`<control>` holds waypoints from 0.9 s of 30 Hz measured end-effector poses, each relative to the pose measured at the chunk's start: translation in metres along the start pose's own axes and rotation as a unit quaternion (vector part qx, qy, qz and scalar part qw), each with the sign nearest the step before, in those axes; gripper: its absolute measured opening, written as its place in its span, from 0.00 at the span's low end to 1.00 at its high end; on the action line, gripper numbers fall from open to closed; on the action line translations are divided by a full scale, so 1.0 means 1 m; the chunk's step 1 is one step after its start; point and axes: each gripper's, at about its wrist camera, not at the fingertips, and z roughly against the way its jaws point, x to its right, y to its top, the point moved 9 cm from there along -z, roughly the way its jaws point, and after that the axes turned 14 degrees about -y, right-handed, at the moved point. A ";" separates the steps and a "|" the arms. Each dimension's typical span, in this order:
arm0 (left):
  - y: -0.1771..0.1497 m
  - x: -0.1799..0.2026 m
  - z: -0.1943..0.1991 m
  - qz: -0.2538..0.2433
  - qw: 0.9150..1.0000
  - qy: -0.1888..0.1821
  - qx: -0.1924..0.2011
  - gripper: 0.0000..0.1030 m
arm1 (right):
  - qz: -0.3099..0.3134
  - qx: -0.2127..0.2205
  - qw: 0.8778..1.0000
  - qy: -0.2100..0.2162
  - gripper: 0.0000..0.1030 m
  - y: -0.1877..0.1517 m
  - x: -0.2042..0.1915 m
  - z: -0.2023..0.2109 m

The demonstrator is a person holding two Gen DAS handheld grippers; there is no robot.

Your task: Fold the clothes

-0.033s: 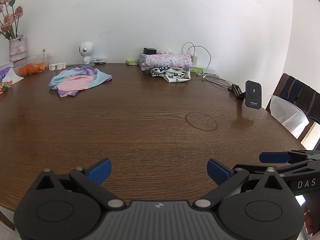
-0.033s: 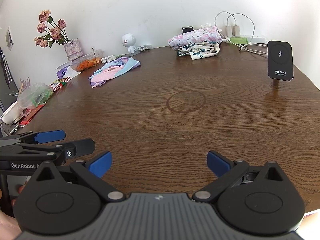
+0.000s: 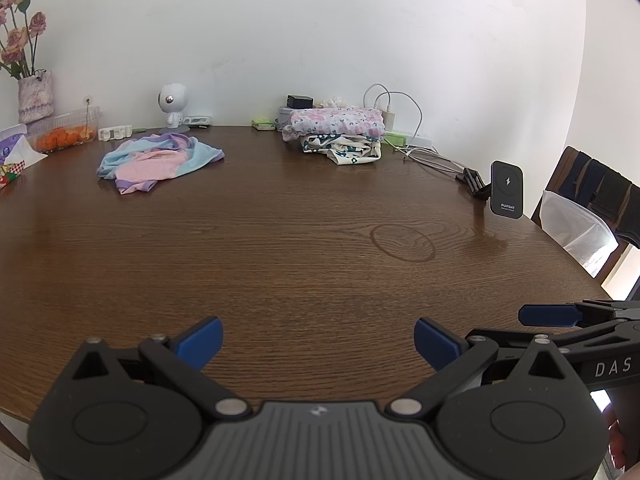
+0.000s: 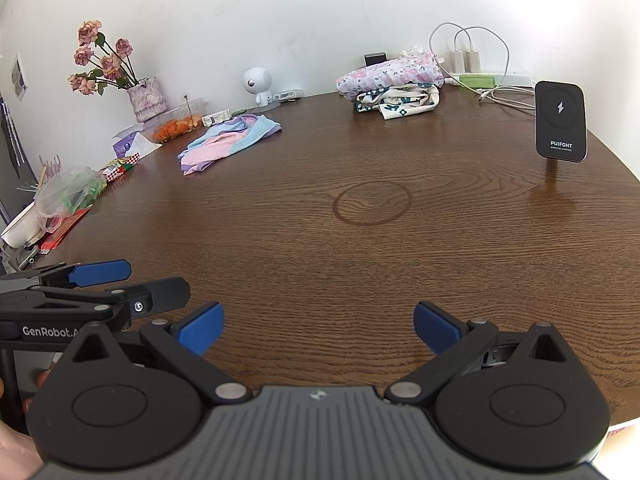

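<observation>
Chair (image 3: 592,200) beyond table (image 3: 280,248) is cut off at frame edge.

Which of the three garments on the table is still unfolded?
The pastel garment in pink, blue and purple lies crumpled alone near the flower vase; the floral garment and the cream printed one are folded and stacked.

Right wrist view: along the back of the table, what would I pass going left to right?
Vase of flowers → tub of orange food → crumpled pastel garment → small white robot figure → folded clothes stack → black charger stand.
</observation>
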 end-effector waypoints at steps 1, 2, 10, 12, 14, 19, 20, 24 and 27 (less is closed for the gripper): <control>0.000 0.000 0.000 0.001 1.000 0.000 -0.001 0.99 | 0.000 -0.001 1.000 0.000 1.00 0.001 0.000 0.000; 0.000 0.000 0.000 0.002 1.000 -0.001 -0.002 0.99 | 0.001 -0.002 1.000 -0.001 1.00 0.001 0.000 0.001; -0.002 0.000 -0.002 0.000 1.000 -0.001 -0.001 0.99 | 0.001 0.000 1.000 -0.001 1.00 0.000 0.000 0.000; -0.002 -0.001 -0.001 0.000 1.000 -0.001 -0.001 0.99 | 0.000 0.000 1.000 -0.001 1.00 0.001 -0.001 0.001; -0.002 -0.002 0.000 0.001 1.000 -0.001 -0.001 0.99 | 0.000 0.000 1.000 -0.001 1.00 0.002 -0.002 0.002; -0.002 -0.001 -0.001 0.000 1.000 0.000 0.000 0.99 | 0.000 -0.001 1.000 -0.001 1.00 0.001 -0.001 0.000; -0.002 -0.001 -0.001 0.000 1.000 0.000 0.000 0.99 | 0.000 -0.001 1.000 -0.001 1.00 0.001 -0.001 0.000; -0.002 -0.001 -0.001 -0.001 1.000 -0.001 0.000 0.99 | 0.000 -0.001 1.000 -0.001 1.00 0.001 0.000 0.000; -0.001 -0.002 0.000 -0.001 1.000 -0.001 0.000 0.99 | 0.000 -0.001 1.000 0.000 1.00 0.001 0.000 0.000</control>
